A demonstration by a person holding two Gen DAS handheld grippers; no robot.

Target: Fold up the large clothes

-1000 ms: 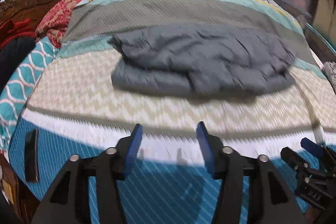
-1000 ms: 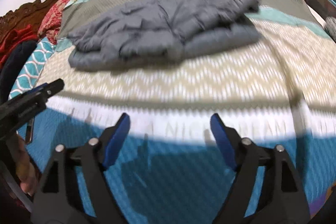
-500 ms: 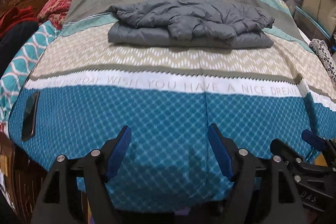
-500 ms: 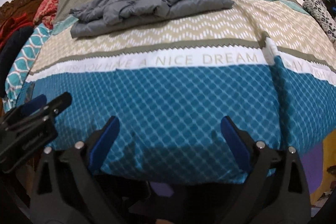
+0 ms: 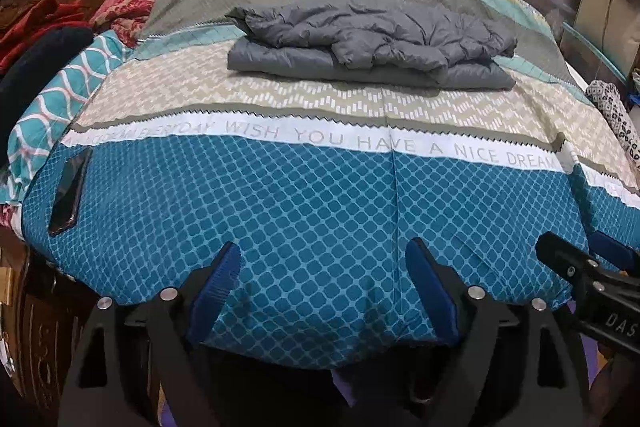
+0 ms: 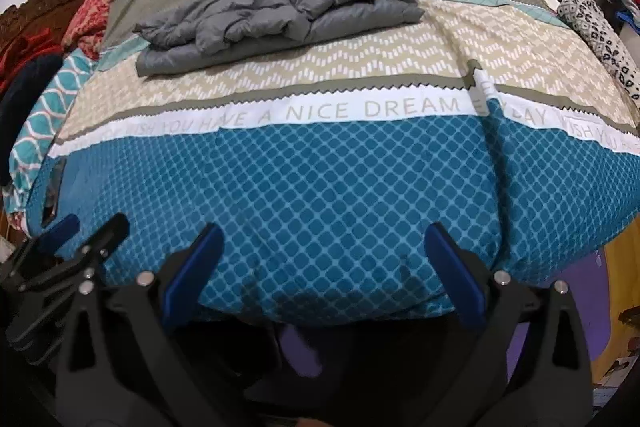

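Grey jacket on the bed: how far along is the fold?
Done: the grey jacket lies folded into a compact bundle on the bedspread. In hand: nothing; the left tool and right tool are open, near the bed's edge. Left: nothing visible, perhaps tidying.

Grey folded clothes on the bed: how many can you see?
1: a grey puffy jacket, folded on the far half of the bed, beyond the lettered white stripe. Other garments may be hidden in the piles beside the bed.
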